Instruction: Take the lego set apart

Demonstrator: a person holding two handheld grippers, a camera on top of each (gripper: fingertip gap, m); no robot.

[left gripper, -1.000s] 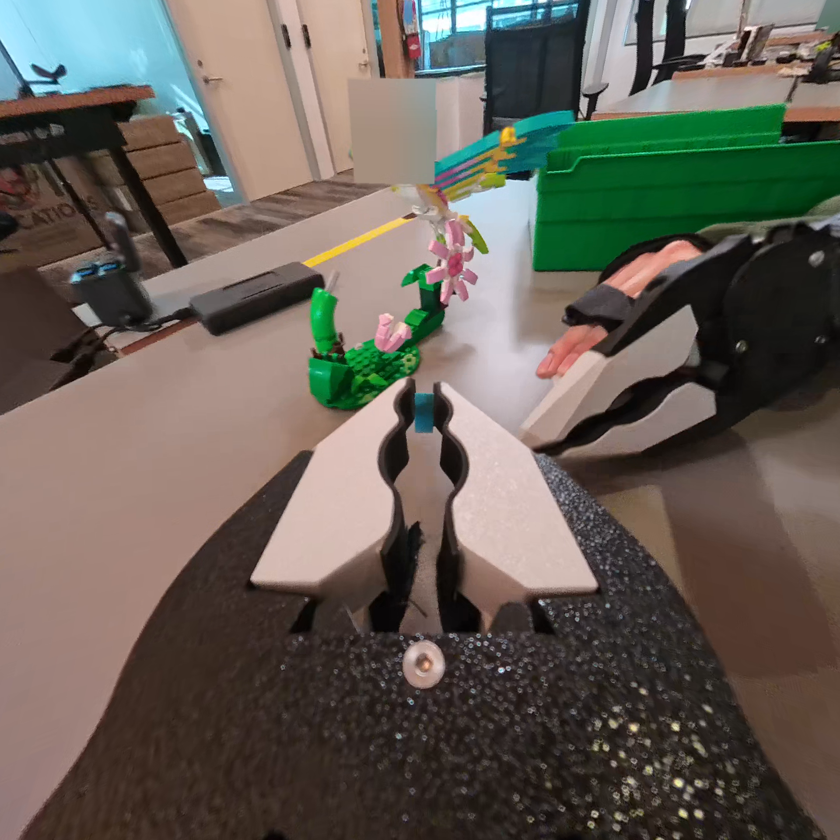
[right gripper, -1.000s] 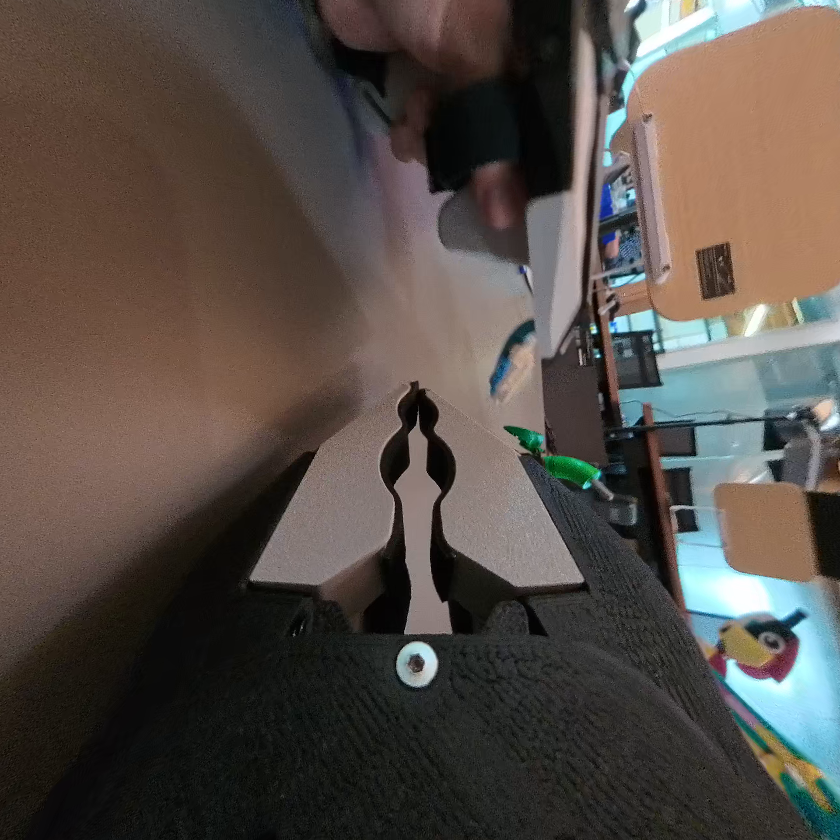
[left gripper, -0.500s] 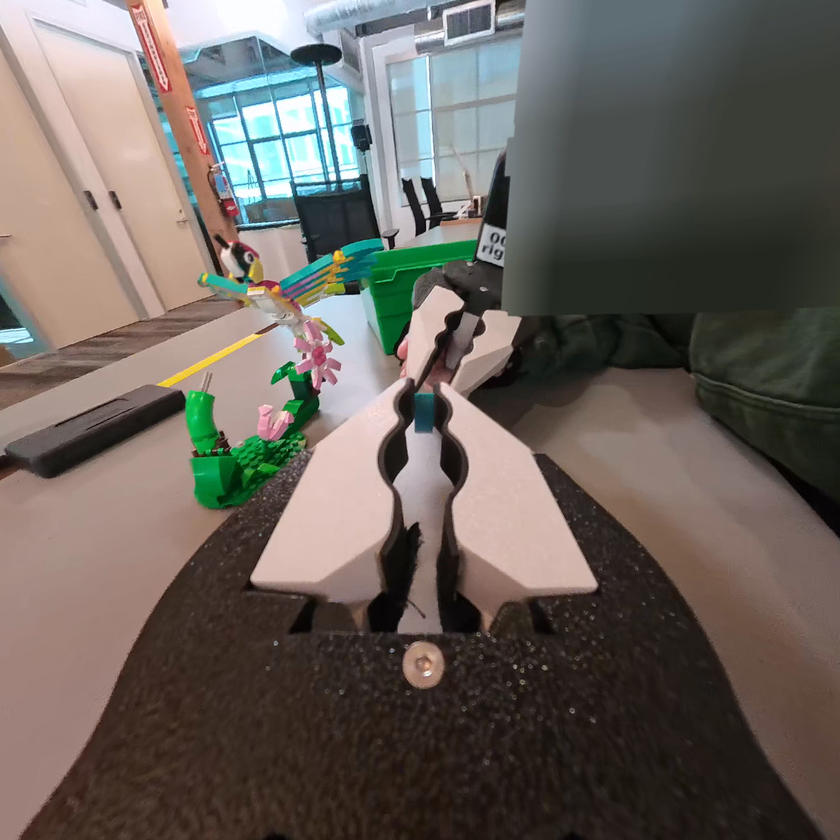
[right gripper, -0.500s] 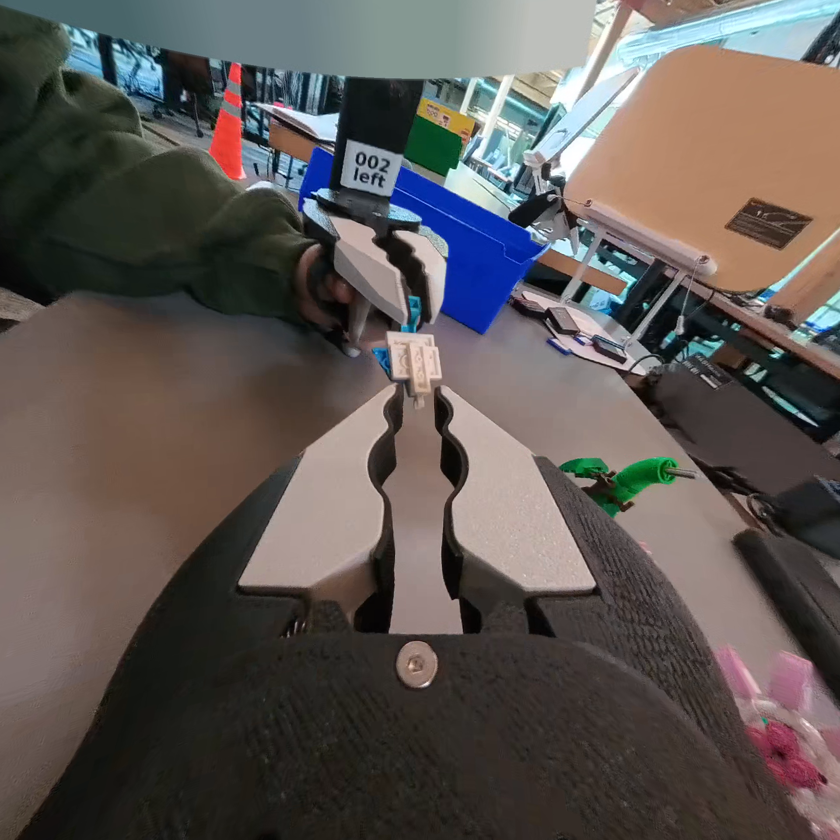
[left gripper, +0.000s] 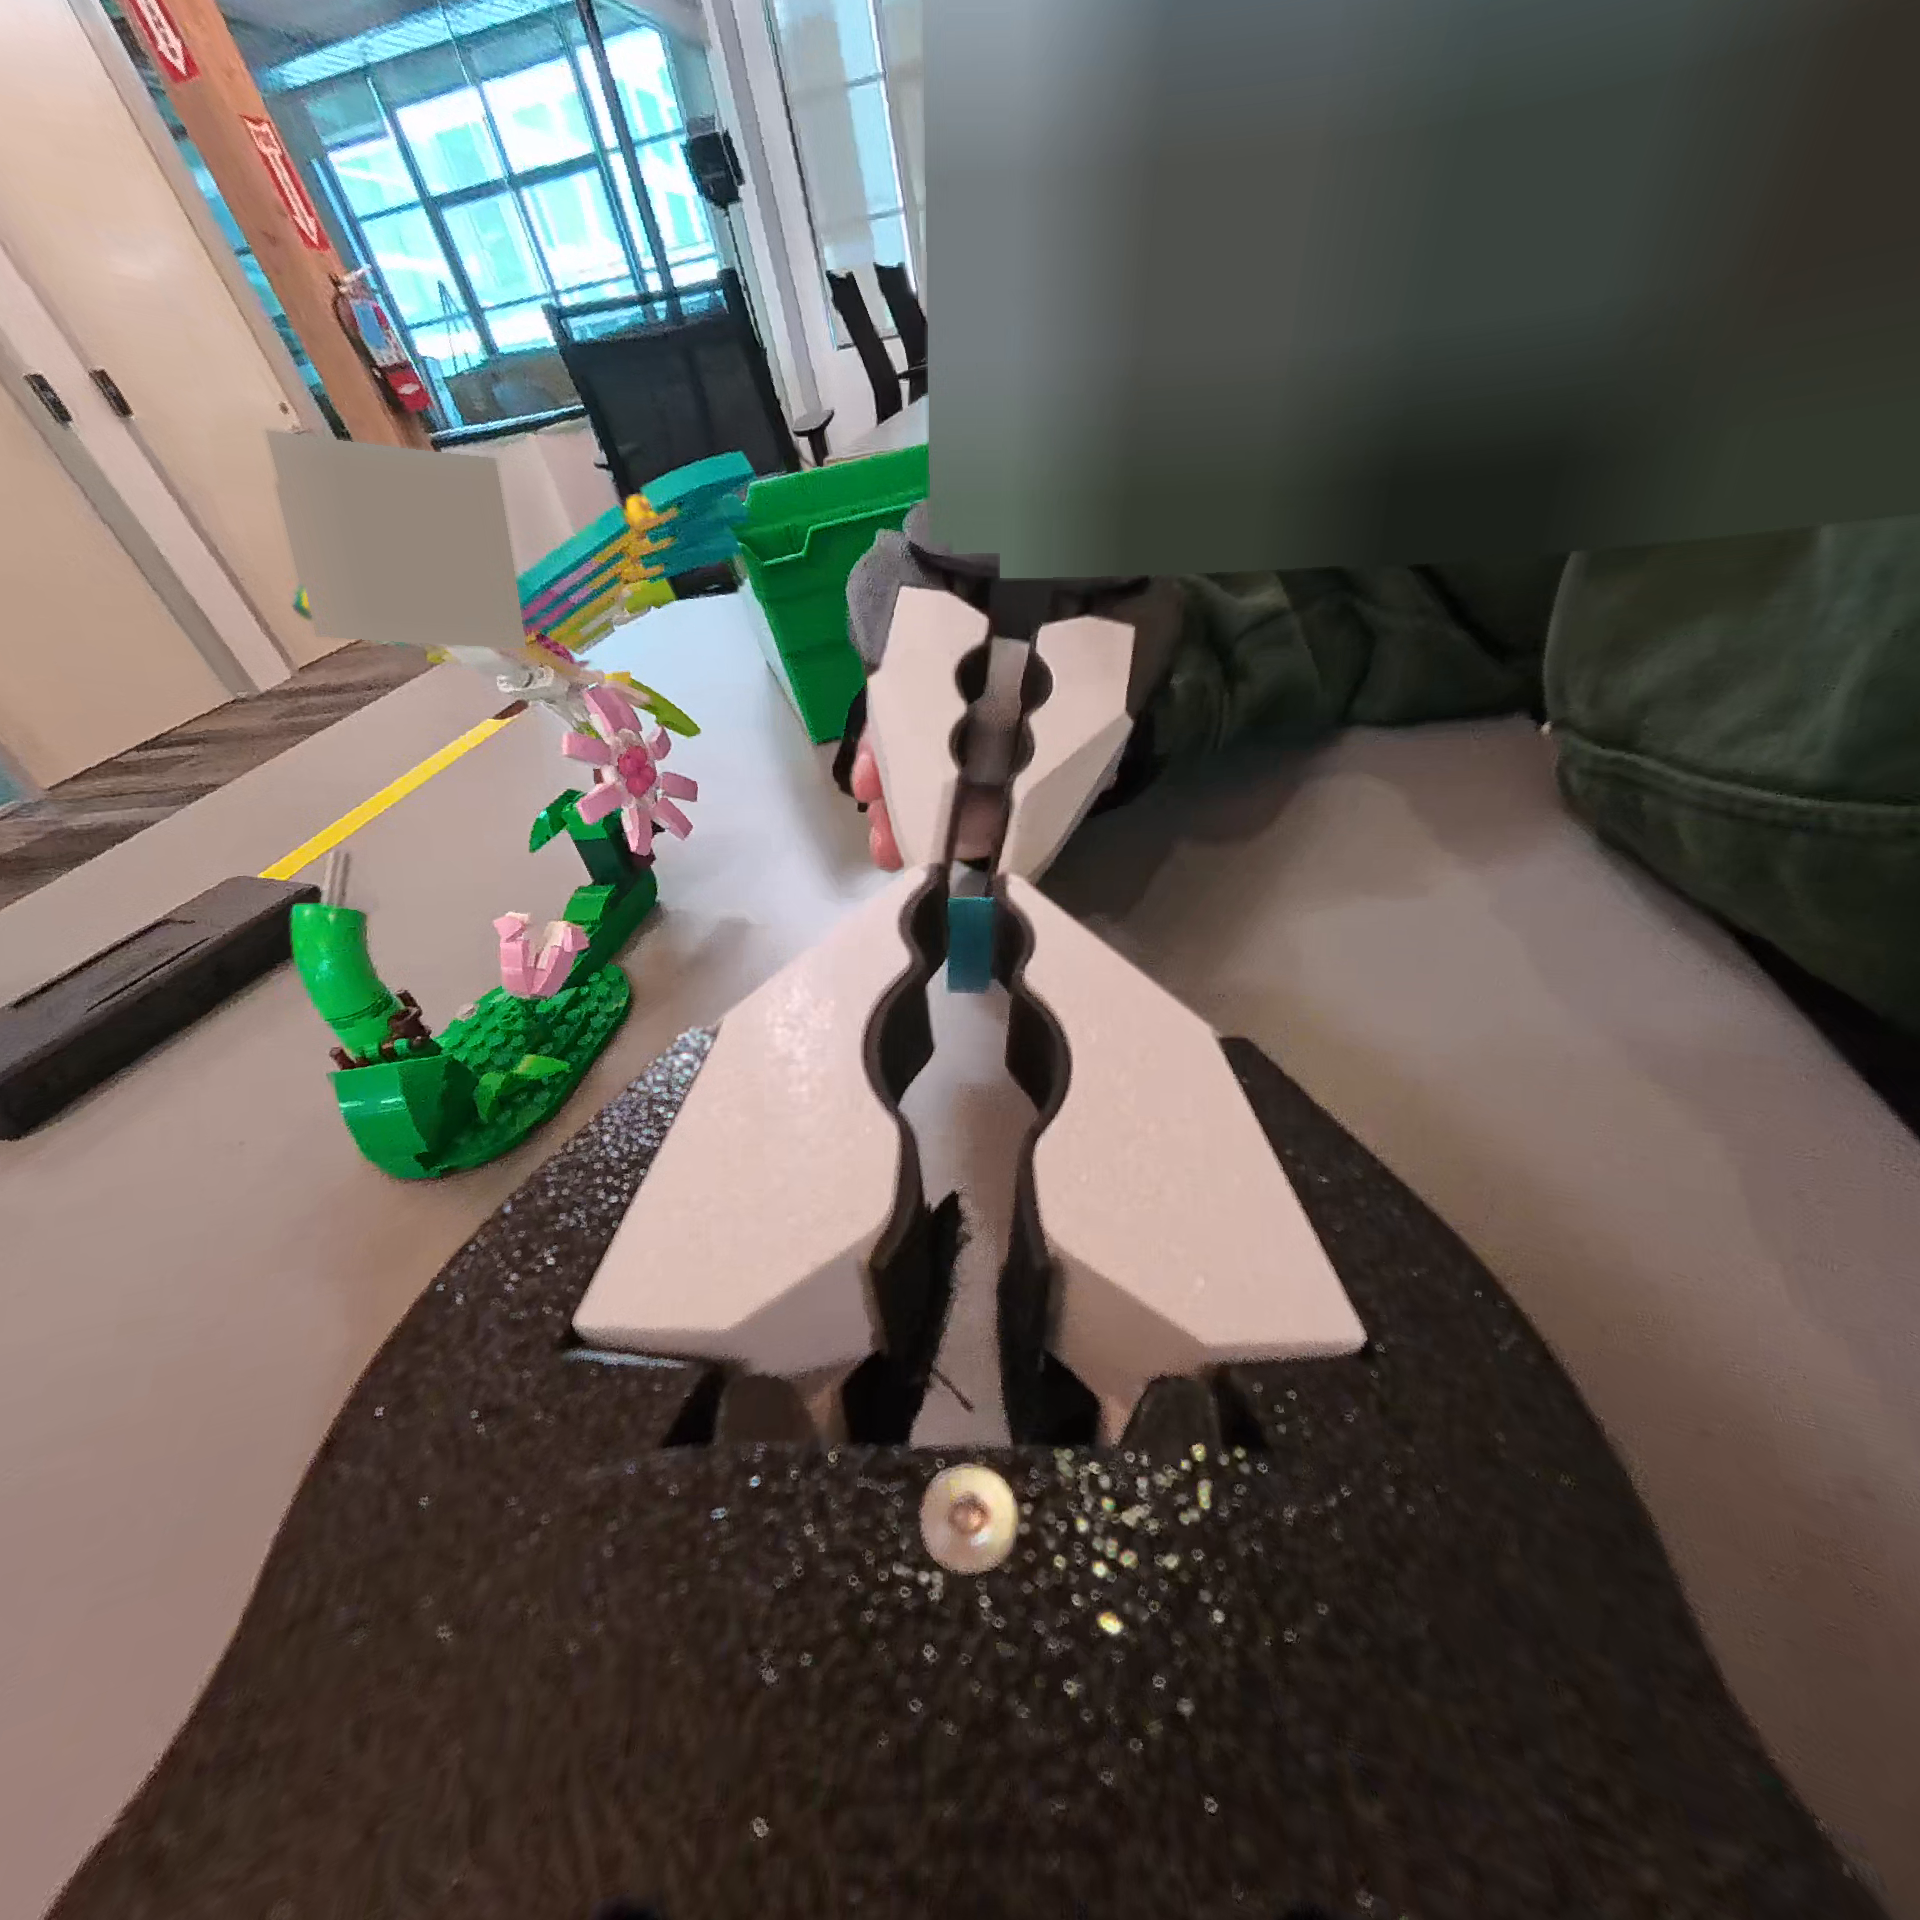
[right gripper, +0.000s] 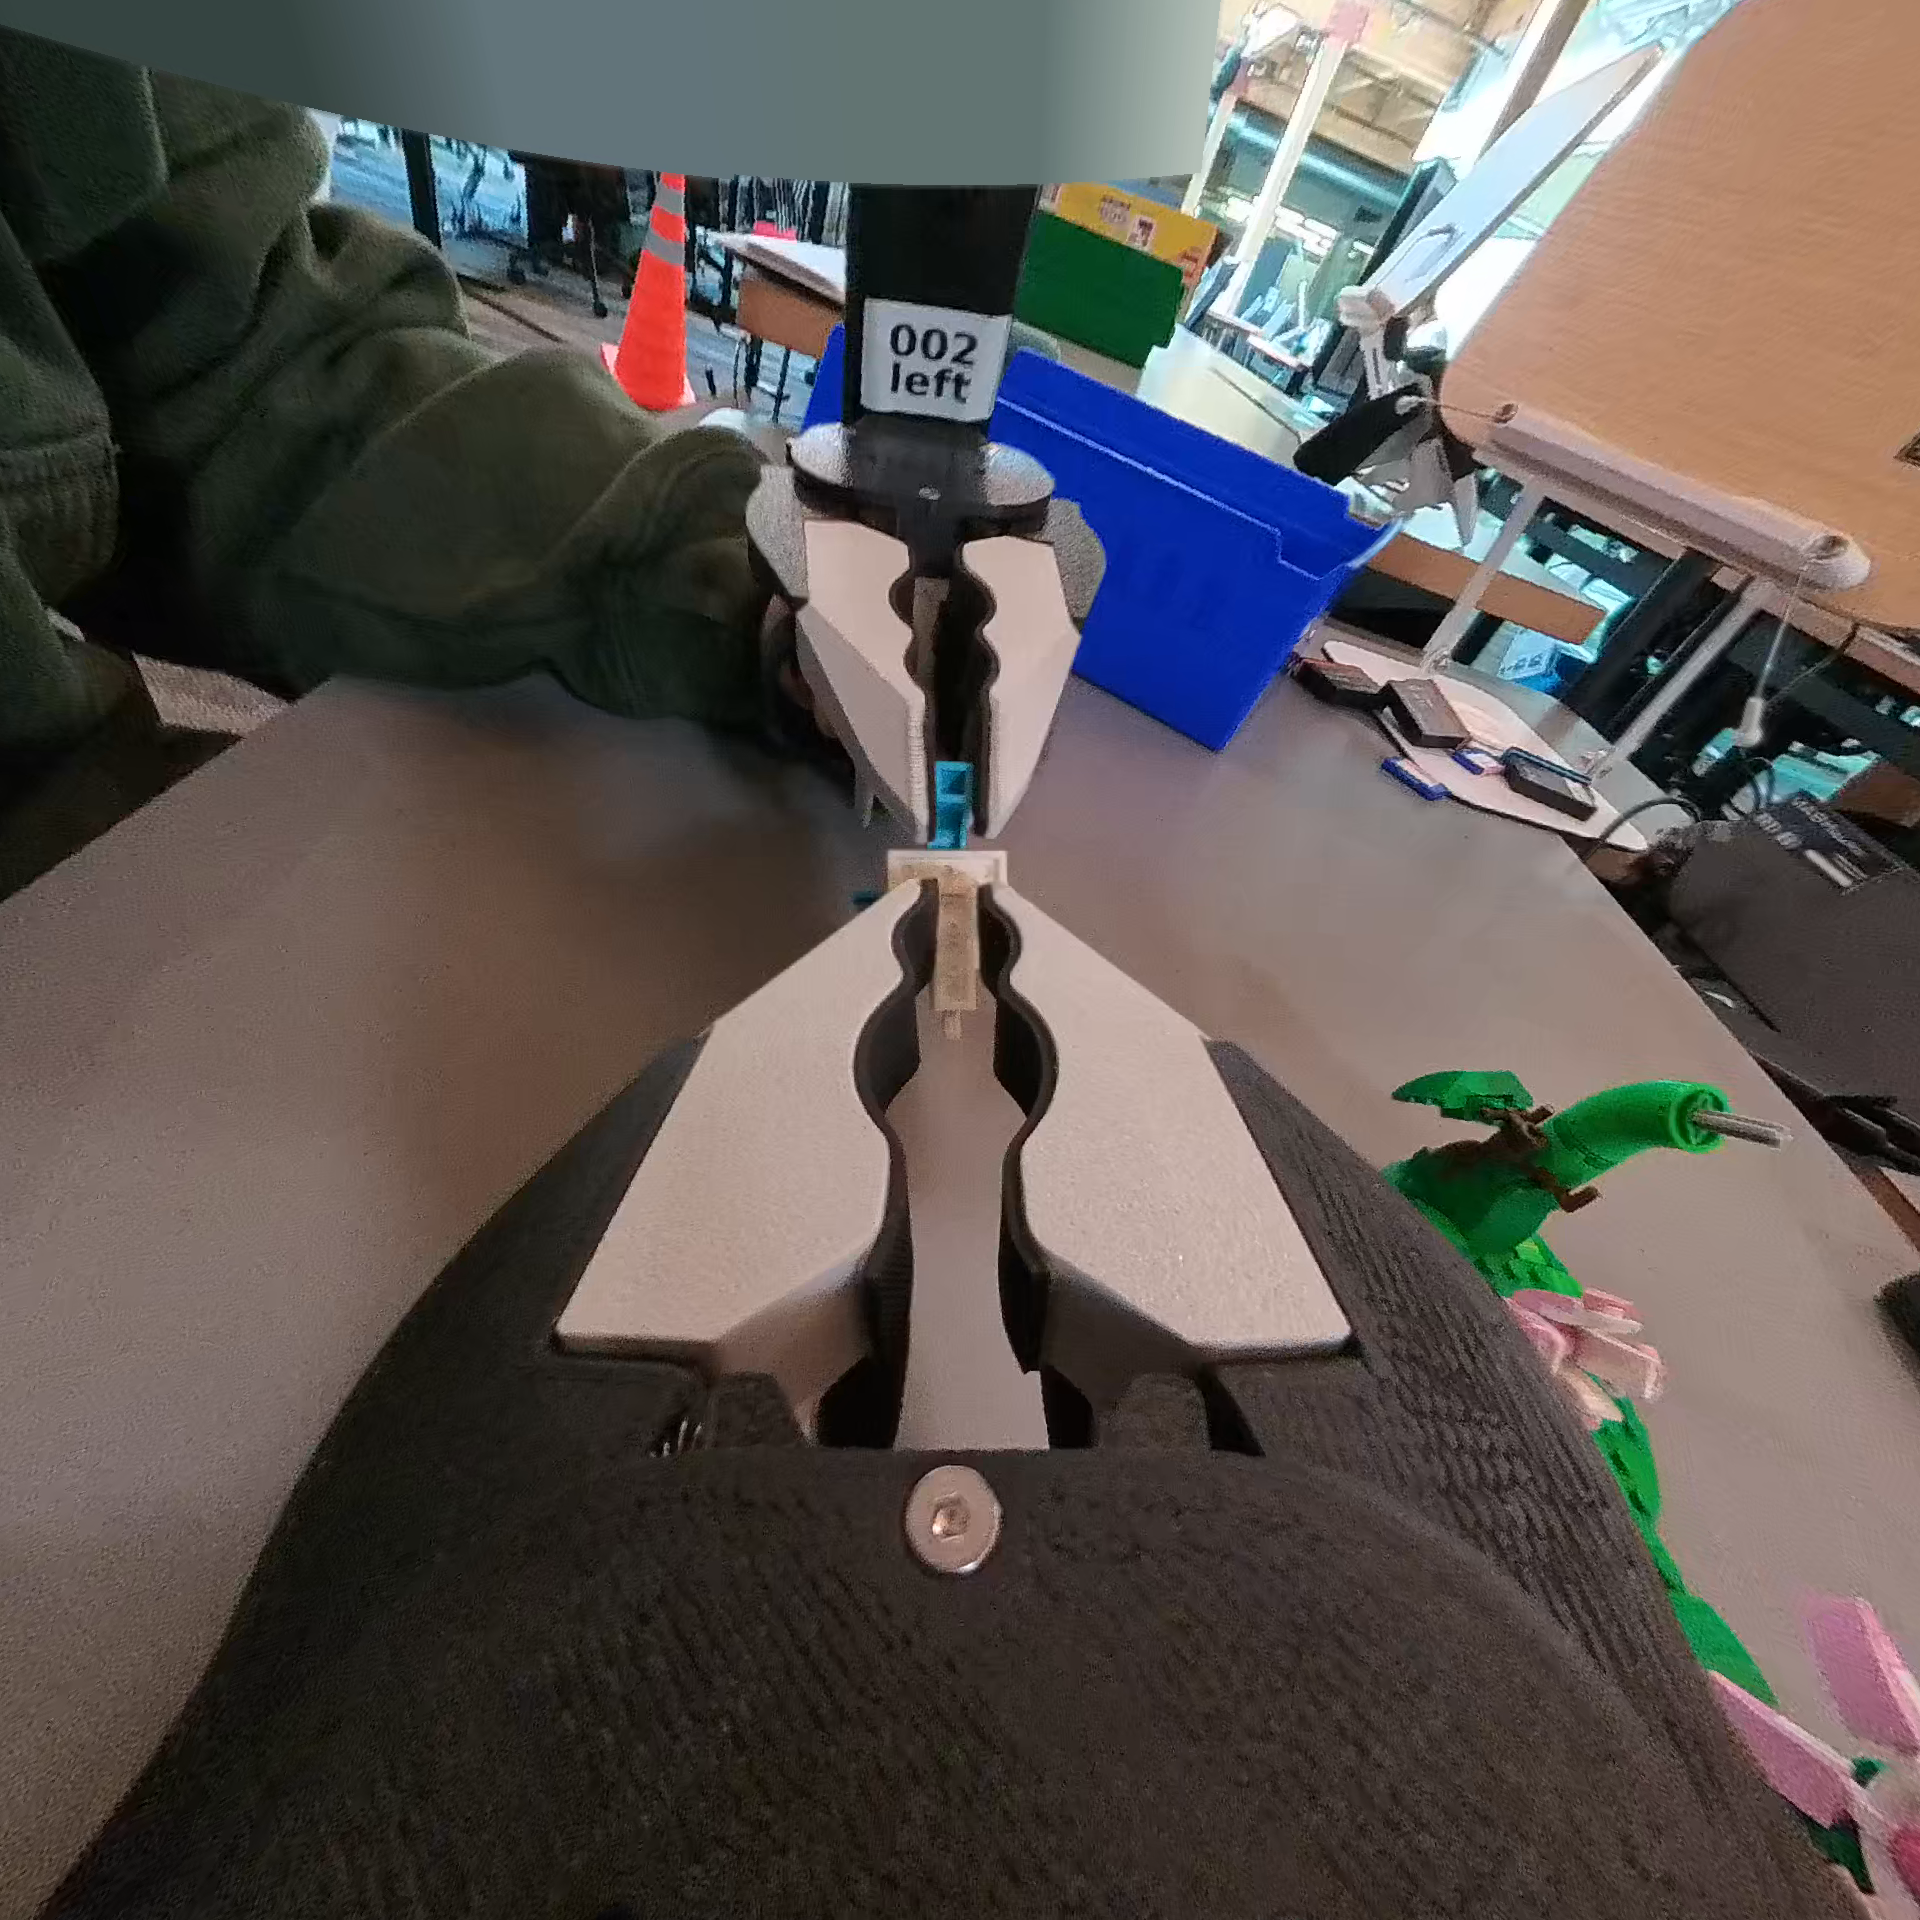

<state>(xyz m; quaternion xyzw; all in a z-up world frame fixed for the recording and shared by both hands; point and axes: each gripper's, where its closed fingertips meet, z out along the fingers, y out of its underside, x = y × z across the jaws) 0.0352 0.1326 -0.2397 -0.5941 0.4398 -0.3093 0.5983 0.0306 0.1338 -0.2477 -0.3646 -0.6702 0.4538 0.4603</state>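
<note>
Both grippers met tip to tip above the grey table, just right of the green lego base, which served as the landmark. Left gripper was clenched on a small blue piece; right gripper was clamped on a white plate piece, its flat end sticking out past the tips. In the right wrist view the blue piece sat directly against the white plate, so the two looked still joined or only just at the seam; couldn't tell which. Judgement: the step in hand was splitting this small sub-assembly. To do it well: keep both grips firm, and peel with a slight twist or rock at the joint rather than a straight pull, since both holds are shallow and right at the tips. Risk: a piece popping out and skittering across the table. Working low over the table would help. Rest of the set was far from done: the base with its curved green stem and pink flower stood intact left of the grippers, and the bird's teal striped wing hung above and behind the base. A green bin sat behind and right of the base, a black flat box to its left.
</note>
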